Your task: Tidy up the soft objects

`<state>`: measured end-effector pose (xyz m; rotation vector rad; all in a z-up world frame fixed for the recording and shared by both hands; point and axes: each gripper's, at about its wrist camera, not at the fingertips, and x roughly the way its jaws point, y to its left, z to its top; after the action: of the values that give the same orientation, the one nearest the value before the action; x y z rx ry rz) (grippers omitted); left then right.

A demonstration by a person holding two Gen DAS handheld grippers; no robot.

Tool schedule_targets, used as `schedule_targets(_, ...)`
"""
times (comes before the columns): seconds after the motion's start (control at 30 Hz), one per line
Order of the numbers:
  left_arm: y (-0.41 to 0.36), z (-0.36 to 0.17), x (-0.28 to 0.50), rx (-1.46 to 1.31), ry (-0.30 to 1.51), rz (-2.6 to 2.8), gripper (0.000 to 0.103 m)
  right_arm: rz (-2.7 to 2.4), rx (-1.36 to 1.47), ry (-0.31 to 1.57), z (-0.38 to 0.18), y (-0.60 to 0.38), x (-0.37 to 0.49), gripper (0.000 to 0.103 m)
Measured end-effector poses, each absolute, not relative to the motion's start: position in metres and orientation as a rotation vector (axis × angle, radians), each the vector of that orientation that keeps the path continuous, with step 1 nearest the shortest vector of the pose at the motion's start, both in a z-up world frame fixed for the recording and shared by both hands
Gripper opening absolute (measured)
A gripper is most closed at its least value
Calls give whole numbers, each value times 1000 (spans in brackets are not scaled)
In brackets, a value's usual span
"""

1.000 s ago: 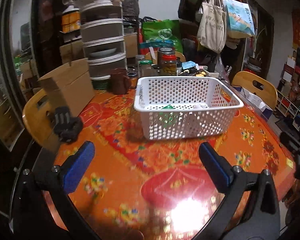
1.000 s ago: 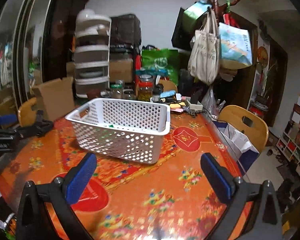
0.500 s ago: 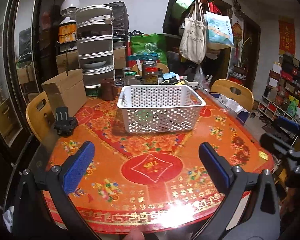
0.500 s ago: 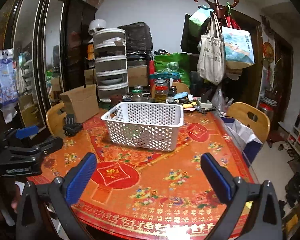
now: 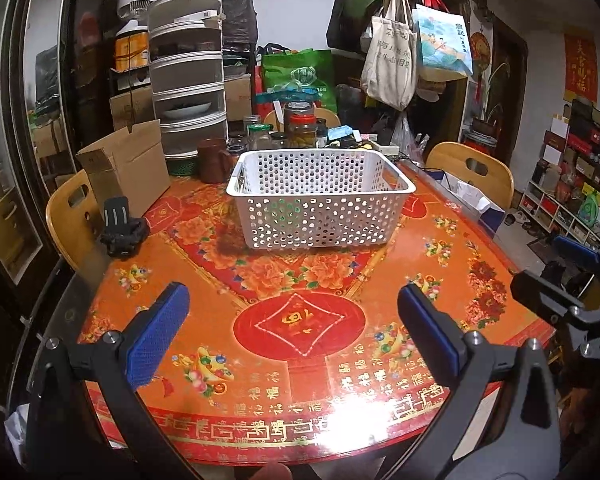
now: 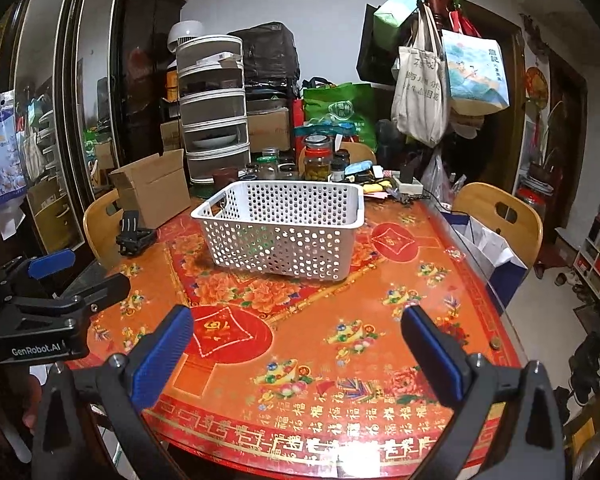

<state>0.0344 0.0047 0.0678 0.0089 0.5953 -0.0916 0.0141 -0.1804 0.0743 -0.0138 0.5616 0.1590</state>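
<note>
Both grippers empty, jaws wide apart: left gripper (image 5: 292, 330) and right gripper (image 6: 296, 342) hovering over near edge of table (image 5: 440, 280), nothing clamped. White perforated basket (image 5: 320, 196) straight ahead of left gripper, well apart; ahead and slightly left of right gripper, also well apart. Something green (image 5: 286, 210) visible thru basket holes, low inside on its left part, prob a soft obj already in; a darker shape next to it in right view, can't ID. No loose soft objs visible on tabletop betw grippers and basket, so looks near done or done, as a guess. Can't see basket floor from either view, count unknown. Left view only: right gripper at far right edge, shelves behind it. Right view only: left gripper at far left w/ GenRobot.AI label (image 6: 36, 349), coin-like disc (image 6: 495, 344) near table's right edge. Black clamp-like gadget (image 5: 120, 228) by cardboard box (image 5: 128, 172), ahead-left in both.
</note>
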Motion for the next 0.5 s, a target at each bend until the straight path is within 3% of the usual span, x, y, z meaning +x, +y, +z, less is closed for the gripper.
schedule_targets(0.5, 11, 63, 37, 5, 603, -86, 103, 155, -11, 579, 70, -181, 19, 103)
